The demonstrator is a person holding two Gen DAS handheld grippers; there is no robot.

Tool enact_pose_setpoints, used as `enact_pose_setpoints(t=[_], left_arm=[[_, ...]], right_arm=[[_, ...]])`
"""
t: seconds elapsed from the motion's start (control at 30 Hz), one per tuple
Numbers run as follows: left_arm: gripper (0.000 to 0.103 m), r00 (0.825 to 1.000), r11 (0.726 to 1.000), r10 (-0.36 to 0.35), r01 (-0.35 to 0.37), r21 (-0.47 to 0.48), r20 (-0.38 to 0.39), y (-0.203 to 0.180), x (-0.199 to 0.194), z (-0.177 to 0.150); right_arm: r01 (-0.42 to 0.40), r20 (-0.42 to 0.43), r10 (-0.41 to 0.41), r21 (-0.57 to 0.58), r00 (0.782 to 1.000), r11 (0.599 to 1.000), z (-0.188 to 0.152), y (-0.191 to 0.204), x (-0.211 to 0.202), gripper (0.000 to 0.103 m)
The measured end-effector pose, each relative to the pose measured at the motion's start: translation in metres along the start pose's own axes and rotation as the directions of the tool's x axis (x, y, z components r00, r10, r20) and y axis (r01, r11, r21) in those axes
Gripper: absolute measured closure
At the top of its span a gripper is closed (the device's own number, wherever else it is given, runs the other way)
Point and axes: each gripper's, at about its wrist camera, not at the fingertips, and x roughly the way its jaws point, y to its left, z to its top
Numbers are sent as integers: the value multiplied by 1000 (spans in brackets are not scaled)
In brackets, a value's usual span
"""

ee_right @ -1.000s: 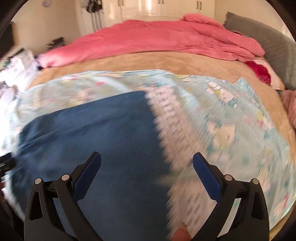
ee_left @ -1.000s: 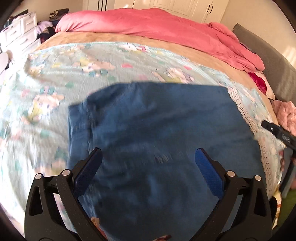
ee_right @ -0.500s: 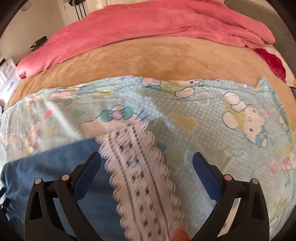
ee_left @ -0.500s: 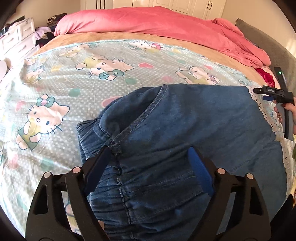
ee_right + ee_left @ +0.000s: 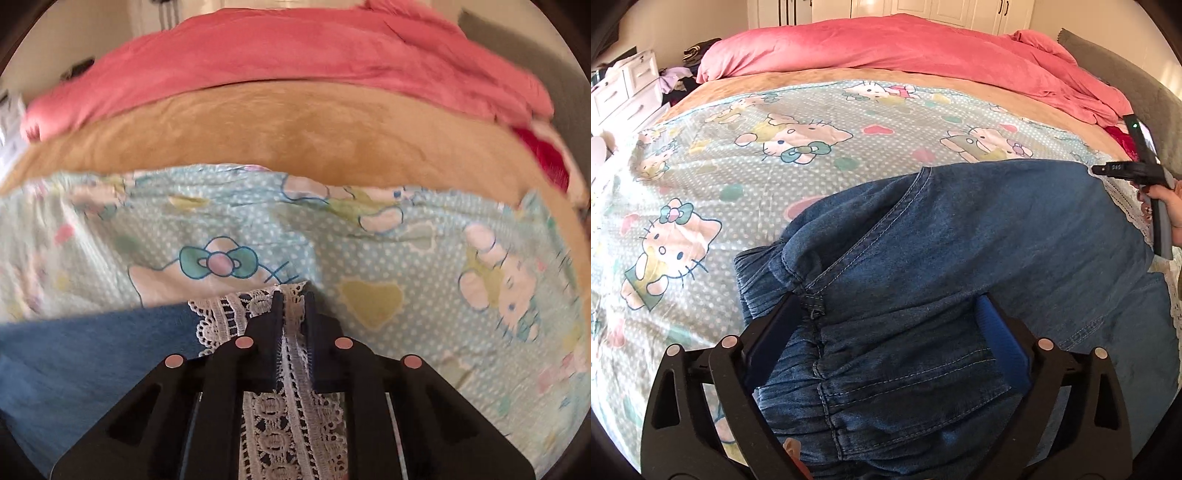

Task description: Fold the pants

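Blue denim pants (image 5: pixel 960 277) lie on the cartoon-print sheet (image 5: pixel 775 147), elastic waistband toward me in the left wrist view. My left gripper (image 5: pixel 886 325) is open, its jaws either side of the waistband. In the right wrist view my right gripper (image 5: pixel 293 299) is shut on the white lace hem (image 5: pixel 291 369) at the pants' leg end, with denim (image 5: pixel 92 350) to its left. The right gripper's body (image 5: pixel 1126 171) also shows at the right edge of the left wrist view, above the lace hem (image 5: pixel 1126 199).
A pink duvet (image 5: pixel 905 48) is piled across the back of the bed on a tan blanket (image 5: pixel 295 125). A grey headboard (image 5: pixel 1126 74) is at the right. White drawers (image 5: pixel 624 85) stand at the far left.
My right gripper has closed on the lace hem, having been open before. My left gripper has come lower and closer over the waistband, still open.
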Motion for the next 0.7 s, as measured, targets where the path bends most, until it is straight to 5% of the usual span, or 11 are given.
enact_pose_setpoints(t=[0.17, 0.3, 0.47, 0.6, 0.7], left_arm=[[11, 998, 998, -61, 61, -27, 17, 6, -10, 0], [11, 990, 994, -95, 99, -39, 108, 19, -44, 4], [11, 989, 997, 1, 10, -76, 149, 48, -53, 14], [11, 997, 997, 22, -15, -80, 78, 67, -28, 26], [11, 997, 993, -49, 55, -104, 58, 77, -10, 33]], right_arm=[[50, 125, -51, 17, 991, 999, -7, 1, -48, 63], [-67, 230, 80, -63, 970, 996, -25, 25, -102, 45], [-331, 113, 368, -256, 923, 908, -84, 94, -143, 32], [-427, -16, 438, -254, 899, 868, -124, 131, -142, 31], [-450, -38, 455, -243, 890, 859, -137, 149, -140, 31]])
